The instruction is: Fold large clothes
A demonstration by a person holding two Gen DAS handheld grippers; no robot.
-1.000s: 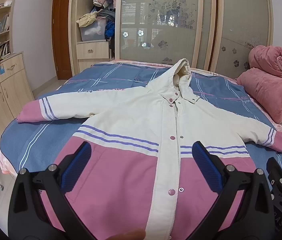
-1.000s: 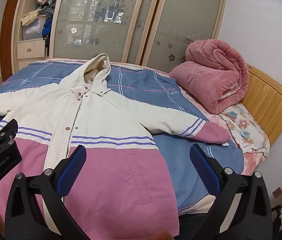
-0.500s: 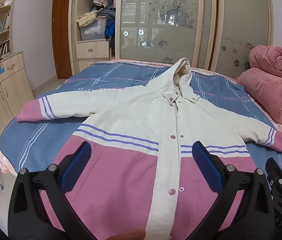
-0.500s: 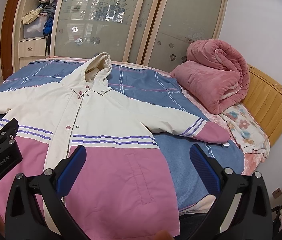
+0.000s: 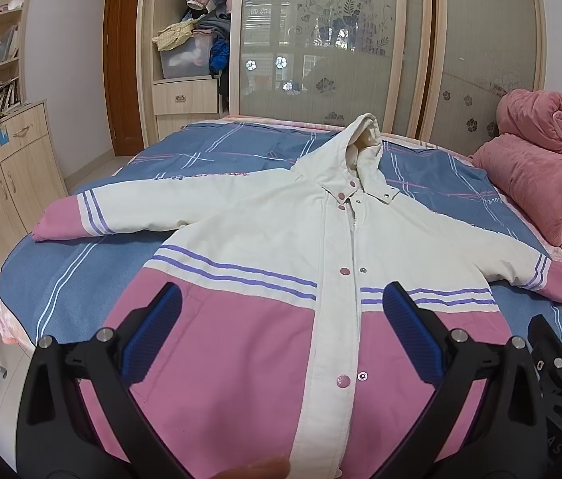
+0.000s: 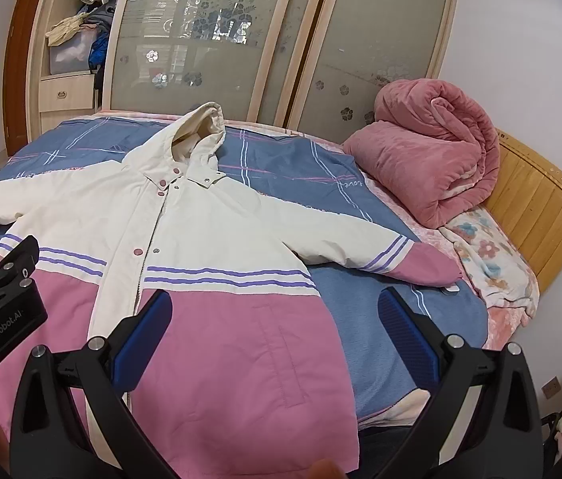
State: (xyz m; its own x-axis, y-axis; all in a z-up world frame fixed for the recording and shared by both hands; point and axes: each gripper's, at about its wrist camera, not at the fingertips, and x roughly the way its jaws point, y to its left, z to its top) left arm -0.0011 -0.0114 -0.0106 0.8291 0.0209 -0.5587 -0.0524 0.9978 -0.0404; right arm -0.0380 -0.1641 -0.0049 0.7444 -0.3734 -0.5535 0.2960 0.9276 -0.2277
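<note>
The cream-and-pink hooded coat point(image 5: 281, 247) lies flat on the bed point(image 5: 81, 275), sleeves spread. Left gripper point(image 5: 281, 331) hovers over its pink hem, released and wide apart; right gripper point(image 6: 275, 331) likewise, holding nothing. Rolled pink quilt point(image 6: 428, 159) beside the headboard point(image 6: 536, 215), wardrobe point(image 5: 320, 40) behind.

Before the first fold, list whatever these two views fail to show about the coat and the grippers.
- Coat hem: cut off by the bottom edge and hidden behind both open grippers, in both views.
- Left sleeve cuff: outside the right wrist view, cut by its left edge.
- Coat's back: face down on the bed.
- Left gripper, right gripper: height above the coat unclear.
</note>
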